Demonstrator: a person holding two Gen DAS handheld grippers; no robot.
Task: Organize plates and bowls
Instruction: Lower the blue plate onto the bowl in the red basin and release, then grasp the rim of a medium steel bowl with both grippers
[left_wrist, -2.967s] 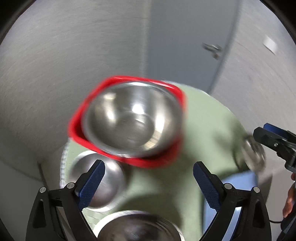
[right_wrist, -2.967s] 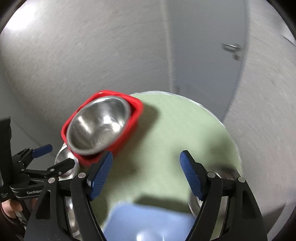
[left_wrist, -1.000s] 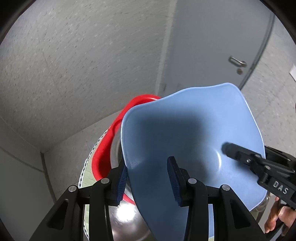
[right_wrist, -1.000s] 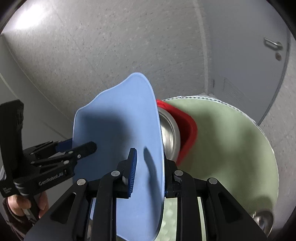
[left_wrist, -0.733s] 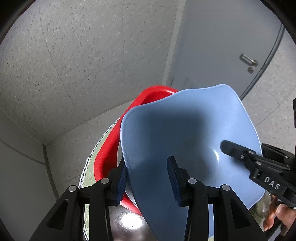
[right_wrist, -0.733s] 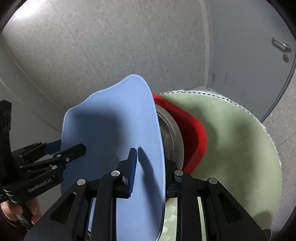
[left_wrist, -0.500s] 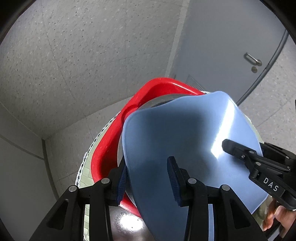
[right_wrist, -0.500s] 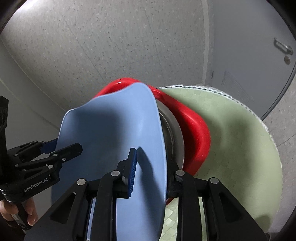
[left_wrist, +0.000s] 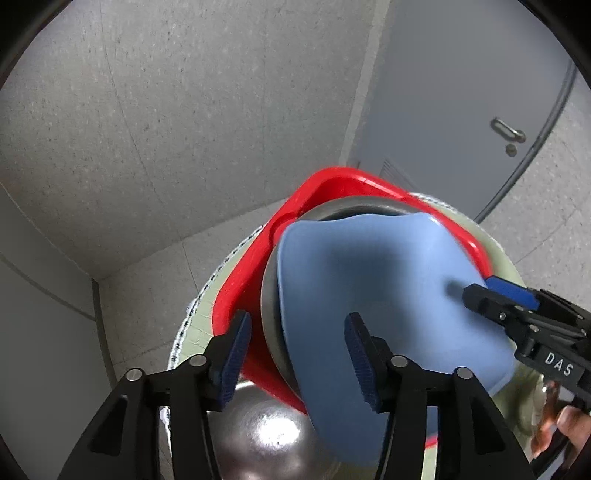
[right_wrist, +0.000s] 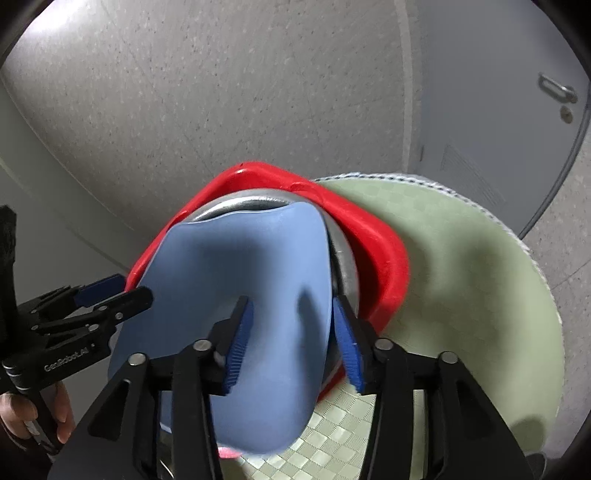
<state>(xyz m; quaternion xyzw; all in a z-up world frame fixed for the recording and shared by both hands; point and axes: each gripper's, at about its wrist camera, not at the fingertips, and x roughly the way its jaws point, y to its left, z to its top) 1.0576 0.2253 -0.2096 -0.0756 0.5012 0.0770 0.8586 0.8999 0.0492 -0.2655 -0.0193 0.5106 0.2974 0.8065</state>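
A blue plate (left_wrist: 369, 288) lies on a steel bowl (left_wrist: 269, 306) that sits in a red plate (left_wrist: 240, 291) on the round green table. My left gripper (left_wrist: 295, 347) is open, its fingers straddling the blue plate's near-left rim. My right gripper (right_wrist: 291, 339) is open too, its fingers either side of the blue plate's (right_wrist: 243, 280) right rim, with gaps showing. The steel bowl's rim (right_wrist: 343, 269) and the red plate (right_wrist: 380, 258) show behind it. Each gripper shows in the other's view.
A second steel bowl (left_wrist: 258, 435) sits below my left gripper. The green table mat (right_wrist: 472, 280) stretches to the right. A grey wall and a grey door (left_wrist: 480, 92) stand behind the table.
The blue plate has gone from held upright between both grippers down onto the steel bowl in the red plate. Both grippers have opened and let go of its rim.
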